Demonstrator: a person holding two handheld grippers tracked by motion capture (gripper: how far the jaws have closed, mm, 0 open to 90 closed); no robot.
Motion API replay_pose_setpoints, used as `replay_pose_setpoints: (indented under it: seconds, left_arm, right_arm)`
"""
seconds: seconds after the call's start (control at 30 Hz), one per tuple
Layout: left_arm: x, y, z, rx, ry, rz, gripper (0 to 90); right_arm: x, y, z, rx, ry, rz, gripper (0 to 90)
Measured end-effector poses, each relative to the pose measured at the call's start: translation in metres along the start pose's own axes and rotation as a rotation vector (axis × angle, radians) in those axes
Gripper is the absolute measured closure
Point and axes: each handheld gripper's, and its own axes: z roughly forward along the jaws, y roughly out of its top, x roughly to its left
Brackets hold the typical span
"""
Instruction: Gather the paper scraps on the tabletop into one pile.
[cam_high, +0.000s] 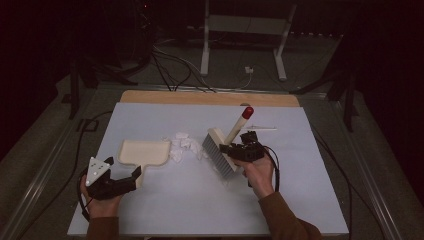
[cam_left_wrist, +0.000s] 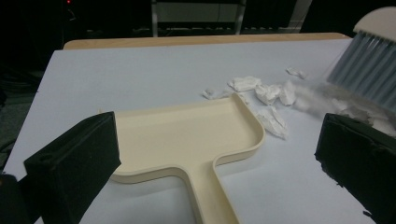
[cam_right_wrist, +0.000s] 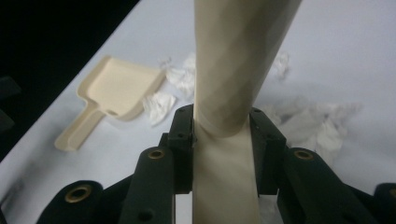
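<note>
A cream dustpan (cam_high: 143, 152) lies flat on the white table top (cam_high: 300, 200), its handle pointing at my left gripper (cam_high: 123, 168). In the left gripper view the black jaws stand wide on either side of the dustpan handle (cam_left_wrist: 211, 196) without touching it, so the left gripper (cam_left_wrist: 217, 140) is open. My right gripper (cam_high: 244, 148) is shut on the cream handle of a brush (cam_high: 235, 131) with a red tip; its grey bristles (cam_high: 219, 156) hang tilted just above the table. The brush handle (cam_right_wrist: 233, 70) sits pinched between the right gripper's (cam_right_wrist: 224, 140) pads. White paper scraps (cam_high: 184, 145) lie between pan and bristles.
A thin white strip (cam_high: 262, 128) lies on the table behind the brush. A wooden edge (cam_high: 210, 97) runs along the table's far side. Cables and a white stand's legs (cam_high: 205, 55) are on the floor beyond. Scraps (cam_left_wrist: 271, 95) reach the pan's open lip.
</note>
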Motion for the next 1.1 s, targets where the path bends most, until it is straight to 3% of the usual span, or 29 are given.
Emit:
replay_pose_setpoints:
  seconds: [0.2,0.43,0.6,0.8,1.1]
  left_arm:
    - [0.001,0.0,0.0,-0.001,0.0,-0.005,0.6]
    - [0.003,0.0,-0.001,-0.004,0.002,-0.007,0.6]
    - [0.004,-0.001,-0.001,-0.006,0.002,-0.011,0.6]
    - [0.003,-0.001,-0.001,-0.004,0.002,-0.011,0.6]
    - [0.003,-0.001,0.0,-0.002,0.002,-0.009,0.6]
  right_arm:
    - [0.017,0.003,0.008,-0.035,0.079,-0.017,67.4]
    - [0.049,-0.004,0.049,0.045,0.105,-0.069,67.4]
    - [0.059,-0.012,0.073,0.109,0.097,-0.076,67.4]
    - [0.05,-0.009,0.079,0.109,0.019,-0.043,67.4]
    - [0.017,-0.005,0.057,0.062,-0.105,0.025,67.4]
